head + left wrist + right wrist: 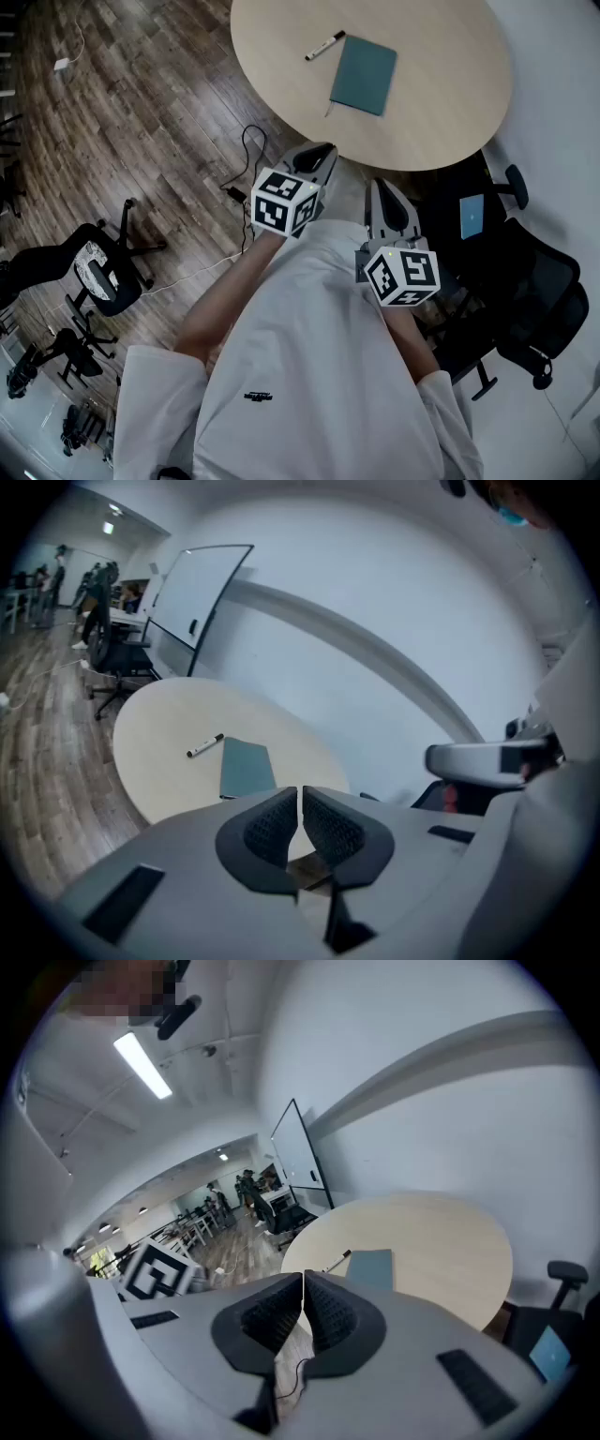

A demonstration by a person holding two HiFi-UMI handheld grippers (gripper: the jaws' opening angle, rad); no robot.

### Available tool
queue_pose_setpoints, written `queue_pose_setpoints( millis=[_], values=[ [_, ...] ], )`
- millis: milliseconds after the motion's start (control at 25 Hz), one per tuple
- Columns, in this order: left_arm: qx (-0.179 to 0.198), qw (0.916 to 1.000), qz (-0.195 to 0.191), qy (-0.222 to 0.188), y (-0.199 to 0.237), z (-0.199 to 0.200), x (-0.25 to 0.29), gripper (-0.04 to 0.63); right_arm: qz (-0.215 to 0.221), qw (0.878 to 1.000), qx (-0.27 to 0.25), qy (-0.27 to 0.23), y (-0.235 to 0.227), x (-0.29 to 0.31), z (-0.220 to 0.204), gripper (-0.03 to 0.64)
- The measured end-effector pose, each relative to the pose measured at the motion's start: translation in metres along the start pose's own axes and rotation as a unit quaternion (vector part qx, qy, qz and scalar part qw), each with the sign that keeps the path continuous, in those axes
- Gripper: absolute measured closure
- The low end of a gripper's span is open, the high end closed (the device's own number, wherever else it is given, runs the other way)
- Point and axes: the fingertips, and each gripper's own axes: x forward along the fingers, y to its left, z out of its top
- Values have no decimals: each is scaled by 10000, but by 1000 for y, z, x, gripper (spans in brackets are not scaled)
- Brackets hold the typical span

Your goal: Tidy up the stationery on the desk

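Near the middle of the head view, we hold the left gripper (321,152) and the right gripper (382,187) side by side at the near edge of the round table (450,94), each with its jaws together on nothing. Farther up, a teal notebook (364,75) lies on the table, with a marker (325,46) just beside its upper left corner.
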Motion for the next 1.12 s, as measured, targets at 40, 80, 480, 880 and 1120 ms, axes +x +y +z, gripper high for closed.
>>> queue_pose_setpoints(
  millis=[40, 80, 480, 880, 1120],
  values=[
    [-187, 9998, 75, -96, -18, -7, -19, 563, 80, 9999, -71, 0, 0, -15, -1, 583],
    [-347, 9991, 160, -181, -35, -14, -37, 565, 162, 9998, -129, -4, -1, -28, -2, 581],
    [-215, 9920, 1243, -29, -194, -105, -43, 569, 909, 9946, -360, 350, -91, -140, -48, 583],
    [-845, 9798, 1761, -426, -283, -140, -22, 569, 1454, 9864, -552, 532, -152, -197, -72, 581],
    [-1046, 9694, 2093, -739, -277, -132, -16, 569, 1941, 9750, -774, 761, -151, -187, -72, 581]
  ],
)
